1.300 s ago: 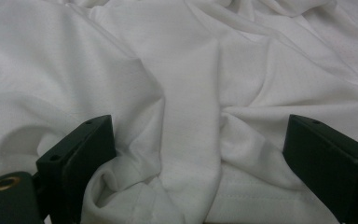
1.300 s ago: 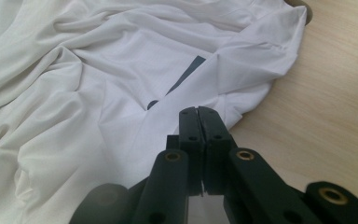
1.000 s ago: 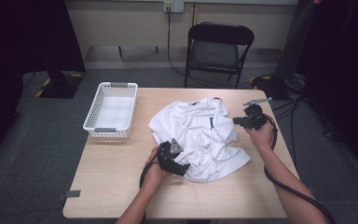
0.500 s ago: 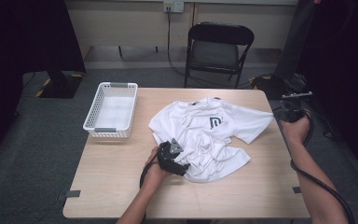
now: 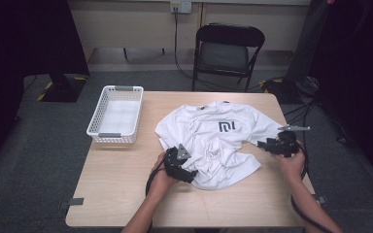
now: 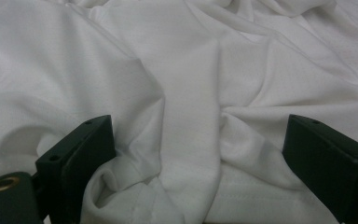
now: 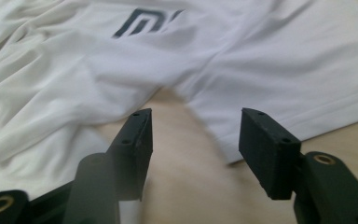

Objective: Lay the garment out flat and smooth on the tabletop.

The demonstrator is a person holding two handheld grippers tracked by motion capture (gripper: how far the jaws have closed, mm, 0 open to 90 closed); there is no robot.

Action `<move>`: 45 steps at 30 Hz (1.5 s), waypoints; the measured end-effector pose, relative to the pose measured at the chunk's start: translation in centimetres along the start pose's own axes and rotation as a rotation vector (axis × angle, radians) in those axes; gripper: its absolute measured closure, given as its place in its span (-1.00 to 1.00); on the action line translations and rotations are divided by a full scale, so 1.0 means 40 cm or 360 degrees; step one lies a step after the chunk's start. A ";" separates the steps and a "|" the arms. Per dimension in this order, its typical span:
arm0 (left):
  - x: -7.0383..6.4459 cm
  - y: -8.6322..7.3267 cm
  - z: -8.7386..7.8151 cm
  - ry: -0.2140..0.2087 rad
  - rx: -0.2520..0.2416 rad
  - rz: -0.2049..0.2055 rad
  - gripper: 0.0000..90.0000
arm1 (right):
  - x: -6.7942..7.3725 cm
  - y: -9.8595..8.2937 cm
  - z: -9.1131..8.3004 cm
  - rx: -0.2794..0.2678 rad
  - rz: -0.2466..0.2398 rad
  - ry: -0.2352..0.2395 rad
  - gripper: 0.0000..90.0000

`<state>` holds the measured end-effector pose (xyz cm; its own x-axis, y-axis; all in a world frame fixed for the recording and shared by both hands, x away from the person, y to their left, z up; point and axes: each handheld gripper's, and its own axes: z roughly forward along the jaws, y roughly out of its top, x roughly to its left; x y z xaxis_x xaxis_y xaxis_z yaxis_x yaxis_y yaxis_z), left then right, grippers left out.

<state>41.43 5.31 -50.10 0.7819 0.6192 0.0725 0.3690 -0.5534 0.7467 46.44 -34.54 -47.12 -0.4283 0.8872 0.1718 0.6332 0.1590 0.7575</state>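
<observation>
T-shirt (image 5: 209, 141) white, dark "MI" logo (image 5: 227, 126); both tools wide open, nothing held.

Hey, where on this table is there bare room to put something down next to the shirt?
Bare table runs along the near edge, in front of the white T-shirt and left of the left gripper. A smaller strip lies below the white basket. It is crowded in the middle and by the right gripper at the sleeve.
</observation>
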 end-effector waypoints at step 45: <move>0.252 -0.038 -0.098 0.0435 0.0043 -0.0437 -0.13 | 0.109 -0.153 -0.025 0.0049 -0.0284 -0.0076 -0.67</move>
<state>46.80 14.57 -47.93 0.4907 0.8700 0.0485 0.5621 -0.3586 0.7453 40.05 -32.07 -50.40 -0.5049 0.8632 0.0060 0.5699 0.3281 0.7534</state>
